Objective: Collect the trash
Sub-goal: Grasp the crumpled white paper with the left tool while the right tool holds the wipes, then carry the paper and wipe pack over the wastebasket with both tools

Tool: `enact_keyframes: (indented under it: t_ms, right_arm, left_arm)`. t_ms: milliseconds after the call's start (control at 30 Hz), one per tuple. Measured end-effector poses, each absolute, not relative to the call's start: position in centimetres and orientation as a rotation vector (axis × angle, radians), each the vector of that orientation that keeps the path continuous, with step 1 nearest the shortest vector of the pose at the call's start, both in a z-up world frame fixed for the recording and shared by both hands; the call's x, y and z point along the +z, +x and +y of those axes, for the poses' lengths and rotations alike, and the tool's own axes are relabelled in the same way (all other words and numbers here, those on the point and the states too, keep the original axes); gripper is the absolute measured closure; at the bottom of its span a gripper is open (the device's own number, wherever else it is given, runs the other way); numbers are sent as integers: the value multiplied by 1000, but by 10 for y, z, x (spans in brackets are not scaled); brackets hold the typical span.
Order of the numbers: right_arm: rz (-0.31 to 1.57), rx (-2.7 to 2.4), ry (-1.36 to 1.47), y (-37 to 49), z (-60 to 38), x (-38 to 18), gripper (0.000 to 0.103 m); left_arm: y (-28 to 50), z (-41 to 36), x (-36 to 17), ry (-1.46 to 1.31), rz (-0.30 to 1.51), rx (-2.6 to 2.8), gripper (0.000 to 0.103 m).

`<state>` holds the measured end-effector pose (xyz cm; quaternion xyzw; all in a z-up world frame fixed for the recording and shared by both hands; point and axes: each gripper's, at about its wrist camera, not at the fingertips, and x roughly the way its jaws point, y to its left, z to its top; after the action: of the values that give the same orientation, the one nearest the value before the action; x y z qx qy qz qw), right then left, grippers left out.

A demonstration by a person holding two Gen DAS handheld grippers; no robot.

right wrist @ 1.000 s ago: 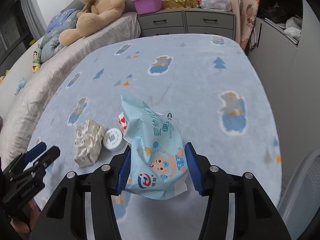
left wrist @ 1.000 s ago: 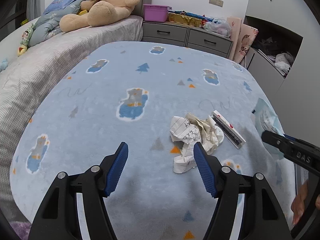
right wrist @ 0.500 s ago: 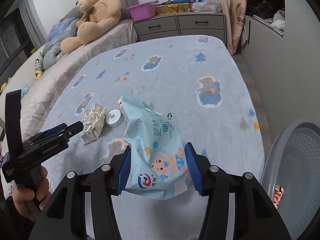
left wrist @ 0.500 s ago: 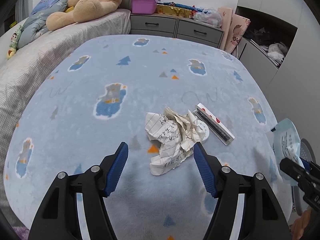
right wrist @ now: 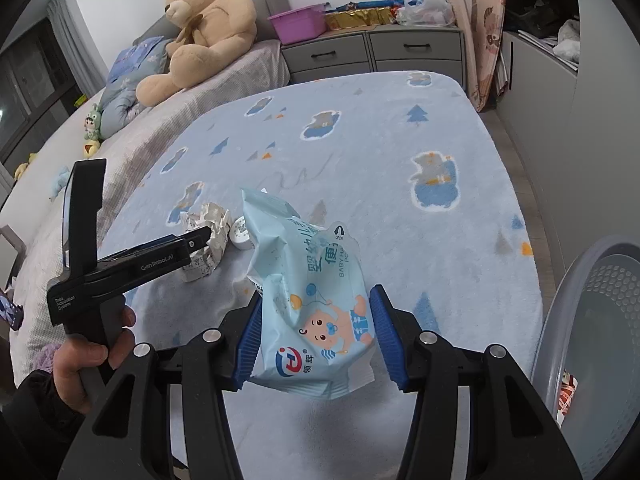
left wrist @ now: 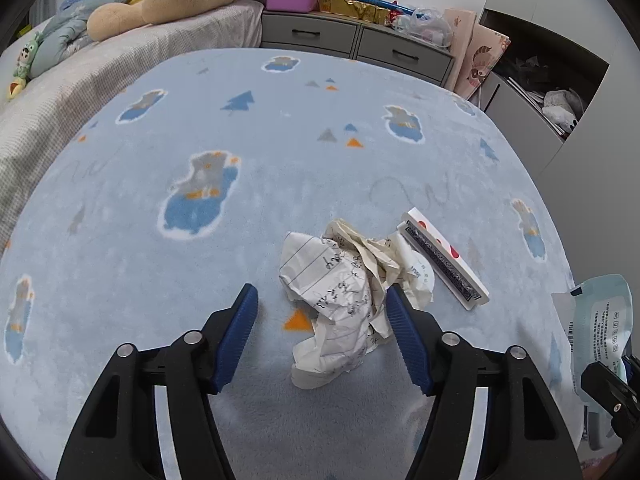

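Trash is partly collected: right gripper (right wrist: 316, 336) pinches the pale-blue wet-wipe packet (right wrist: 316, 300) beside the grey perforated bin (right wrist: 600, 344), while the left gripper (left wrist: 320, 332), jaws closing, straddles unpinched crumpled white paper (left wrist: 340, 300) on the blue blanket (left wrist: 280, 160).

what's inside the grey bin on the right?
In the grey bin, one red-and-white printed scrap shows low against the near wall. The rest of the bottom is cut off by the rim and the frame edge, so other contents cannot be told.
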<state>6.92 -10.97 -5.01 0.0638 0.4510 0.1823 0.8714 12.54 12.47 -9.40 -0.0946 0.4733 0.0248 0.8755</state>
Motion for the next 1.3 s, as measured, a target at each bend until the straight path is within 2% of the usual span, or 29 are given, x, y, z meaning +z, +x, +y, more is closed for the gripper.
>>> enact_keyframes:
  t_ms: [67, 267, 667, 1300]
  right_arm:
    - [943, 380, 134, 69, -110, -50, 53]
    - [948, 367, 134, 71, -110, -53, 53]
    - [927, 352, 132, 64, -115, -49, 53]
    - [874, 287, 145, 22, -141, -33, 53]
  left_arm:
    - [127, 125, -97, -210, 999, 29, 58]
    - [125, 124, -96, -216, 988, 12, 65]
    - [97, 125, -67, -162, 911, 62, 66]
    - [39, 85, -23, -89, 819, 20, 66]
